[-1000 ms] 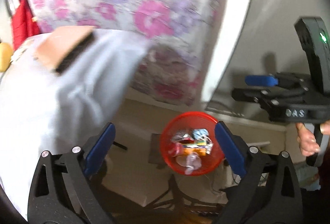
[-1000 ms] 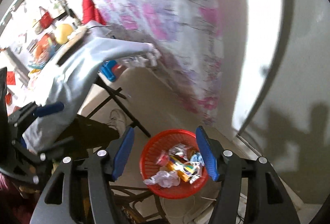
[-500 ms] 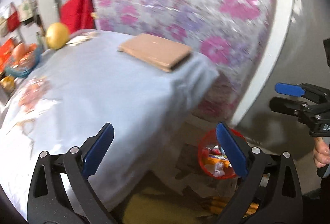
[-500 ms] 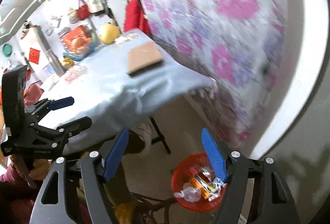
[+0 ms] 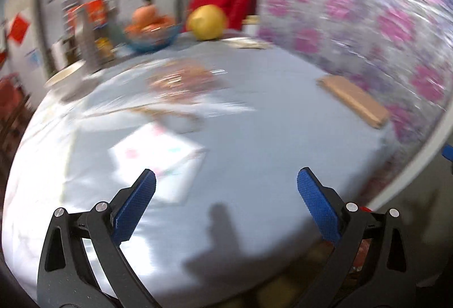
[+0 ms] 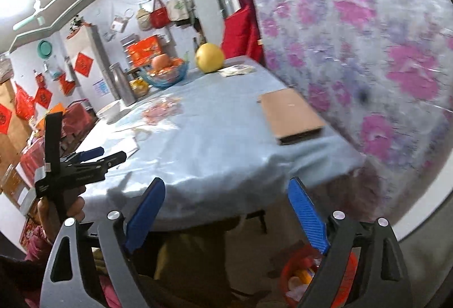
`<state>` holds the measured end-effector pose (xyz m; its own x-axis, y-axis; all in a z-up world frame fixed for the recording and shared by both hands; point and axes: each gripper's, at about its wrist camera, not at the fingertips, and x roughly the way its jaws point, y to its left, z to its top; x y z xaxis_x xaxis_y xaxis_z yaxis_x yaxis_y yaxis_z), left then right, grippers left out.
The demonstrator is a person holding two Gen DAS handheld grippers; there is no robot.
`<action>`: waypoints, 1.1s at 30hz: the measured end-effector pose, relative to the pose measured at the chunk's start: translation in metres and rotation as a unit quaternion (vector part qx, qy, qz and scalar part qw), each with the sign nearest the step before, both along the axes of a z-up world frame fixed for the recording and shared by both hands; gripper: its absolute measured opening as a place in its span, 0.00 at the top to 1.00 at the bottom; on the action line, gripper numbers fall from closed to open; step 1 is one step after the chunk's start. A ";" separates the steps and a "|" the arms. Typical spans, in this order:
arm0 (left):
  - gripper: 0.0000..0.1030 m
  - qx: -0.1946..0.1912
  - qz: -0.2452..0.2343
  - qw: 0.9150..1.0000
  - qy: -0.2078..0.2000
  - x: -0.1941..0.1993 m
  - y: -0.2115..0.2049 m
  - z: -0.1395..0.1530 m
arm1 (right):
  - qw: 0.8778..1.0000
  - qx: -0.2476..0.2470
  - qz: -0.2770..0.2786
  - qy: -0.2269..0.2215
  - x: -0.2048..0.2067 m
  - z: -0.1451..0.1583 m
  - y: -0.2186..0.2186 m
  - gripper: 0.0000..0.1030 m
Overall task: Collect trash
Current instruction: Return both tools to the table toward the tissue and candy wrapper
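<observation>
No legible txt: red wall hangings (image 6: 84, 64) and orange box (image 6: 143, 49) too blurred to read.

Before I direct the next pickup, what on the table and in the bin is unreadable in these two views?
- Flat papers near the left hand-held gripper: left wrist view, motion blur; trash or not unclear.
- Red bin: right wrist view, contents mostly hidden behind the right hand-held gripper finger, cut by the frame's bottom edge.
- Pinkish patch mid-table: too small and blurred in both views.
</observation>
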<state>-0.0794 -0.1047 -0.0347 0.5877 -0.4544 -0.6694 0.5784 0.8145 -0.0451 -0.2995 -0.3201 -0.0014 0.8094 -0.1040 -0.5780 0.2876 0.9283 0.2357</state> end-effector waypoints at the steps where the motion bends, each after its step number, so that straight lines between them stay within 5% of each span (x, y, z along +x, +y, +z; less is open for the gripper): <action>1: 0.07 0.000 0.013 1.000 0.004 0.008 0.010 -0.003 | 1.000 0.004 0.006 0.002 0.008 -0.001 0.004 0.15; 8: 0.07 0.010 0.065 0.997 0.026 0.057 0.059 -0.011 | 0.998 0.025 0.053 0.005 0.073 -0.010 0.034 0.15; 26: 0.06 0.110 -0.037 0.991 0.058 0.104 0.001 -0.037 | 0.995 0.016 0.088 0.046 0.190 -0.024 0.053 0.15; 33: 0.06 0.091 -0.062 0.990 0.084 0.120 0.005 -0.039 | 0.994 0.007 0.091 0.060 0.254 -0.023 0.044 0.14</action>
